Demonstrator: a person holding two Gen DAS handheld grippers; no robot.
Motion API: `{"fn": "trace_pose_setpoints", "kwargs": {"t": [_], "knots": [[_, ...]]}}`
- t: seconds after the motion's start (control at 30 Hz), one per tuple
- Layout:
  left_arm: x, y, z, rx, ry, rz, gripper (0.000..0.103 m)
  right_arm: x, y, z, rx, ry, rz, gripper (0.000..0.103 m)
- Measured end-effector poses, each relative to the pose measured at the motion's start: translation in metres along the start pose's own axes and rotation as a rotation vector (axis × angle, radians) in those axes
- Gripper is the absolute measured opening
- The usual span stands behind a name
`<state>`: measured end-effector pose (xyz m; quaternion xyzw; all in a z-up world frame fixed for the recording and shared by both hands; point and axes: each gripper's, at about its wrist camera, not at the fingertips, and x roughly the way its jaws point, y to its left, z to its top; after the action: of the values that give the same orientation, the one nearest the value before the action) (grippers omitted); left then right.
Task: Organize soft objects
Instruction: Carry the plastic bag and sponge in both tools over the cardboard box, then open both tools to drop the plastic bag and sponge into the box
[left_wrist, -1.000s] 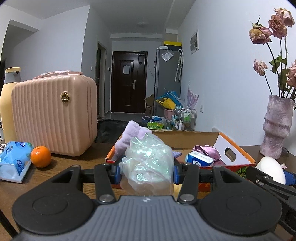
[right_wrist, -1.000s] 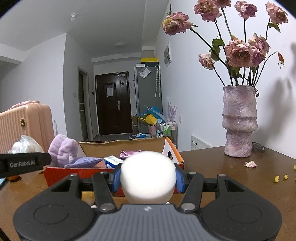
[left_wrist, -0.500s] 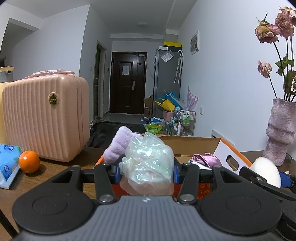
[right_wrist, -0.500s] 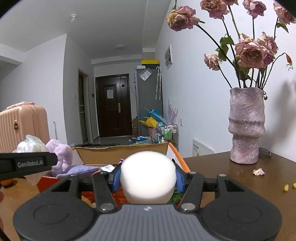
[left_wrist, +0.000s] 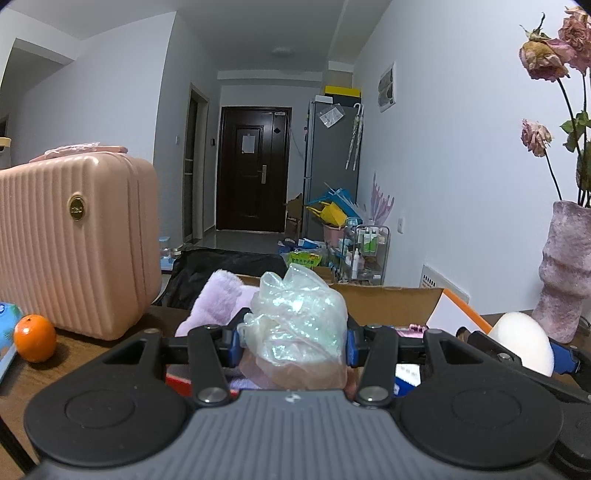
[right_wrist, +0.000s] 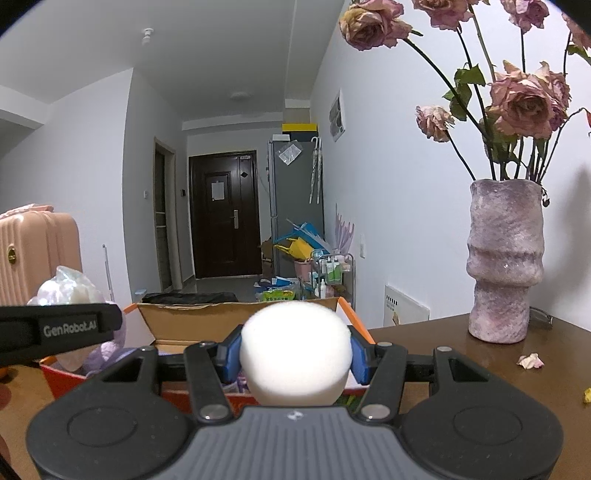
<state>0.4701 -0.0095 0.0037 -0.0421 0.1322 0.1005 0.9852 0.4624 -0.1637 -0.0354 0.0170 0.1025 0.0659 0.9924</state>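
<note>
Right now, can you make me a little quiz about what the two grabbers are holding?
1. True or false: the left gripper is empty.
2. What is clamped in the right gripper? A) an orange B) a white ball C) a flower
3. Fill in: the cardboard box sits on the ____ table.

Key: 1. False, its jaws squeeze a crumpled plastic bag. 2. B. 3. Brown.

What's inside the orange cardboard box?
In the orange cardboard box a fluffy purple cloth sticks up, with something pink beside it. The hand-held grippers and what they hold hide the rest.
</note>
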Motion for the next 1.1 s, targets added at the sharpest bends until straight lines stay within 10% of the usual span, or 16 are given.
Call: {"fn": "trace_pose_setpoints", "kwargs": {"t": [0.83,1.1], "knots": [[0.056,-0.009,0.009,0.002,0.011,0.004,0.05,0.064,0.003,0.015,-0.067,-0.022,-0.014,0.055],[0.055,-0.003,0.01,-0.028,0.011,-0.007,0.08,0.076,0.001,0.013,-0.075,0.024,-0.023,0.068]]}}
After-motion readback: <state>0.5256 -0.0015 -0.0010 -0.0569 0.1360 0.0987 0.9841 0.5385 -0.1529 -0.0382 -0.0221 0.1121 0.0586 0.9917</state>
